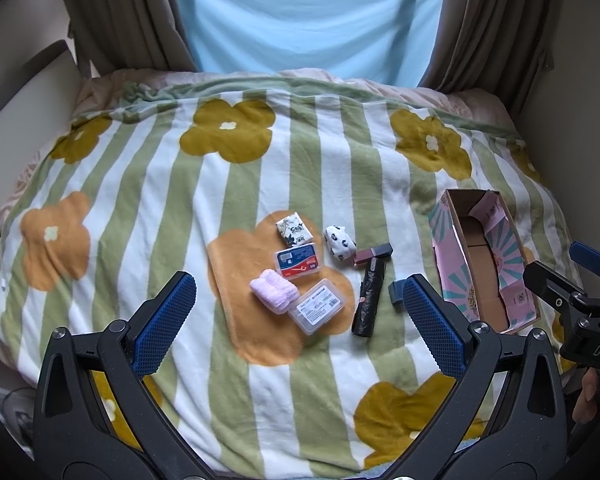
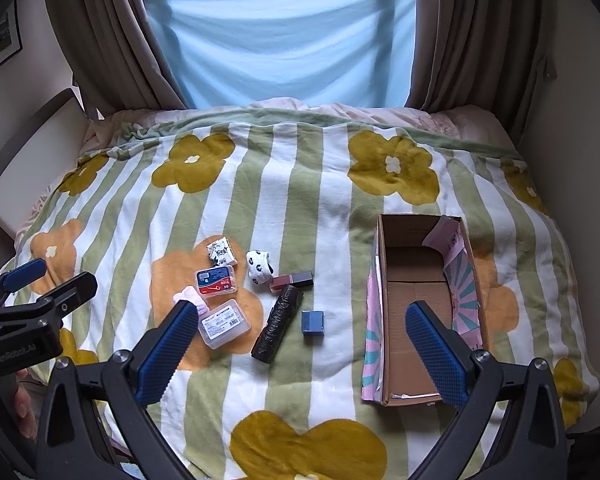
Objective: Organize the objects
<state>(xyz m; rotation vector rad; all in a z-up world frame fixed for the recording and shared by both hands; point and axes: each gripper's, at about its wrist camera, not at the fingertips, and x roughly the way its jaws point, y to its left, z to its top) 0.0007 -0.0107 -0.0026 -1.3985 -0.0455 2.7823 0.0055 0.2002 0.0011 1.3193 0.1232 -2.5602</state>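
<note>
Cardboard box (image 2: 416, 312) lies open at right of the frame, small items (a black roll (image 2: 278, 328) among them) at centre; left gripper (image 1: 296, 320) and right gripper (image 2: 300, 356) both gape wide, holding nothing.

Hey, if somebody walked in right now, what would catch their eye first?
Probably the green-and-white striped blanket with big orange and mustard flowers covering the bed. Next, the open, empty pink-and-teal cardboard box on its right side, and left of it a cluster of small items, among them a black rolled bundle and a clear plastic case.
</note>
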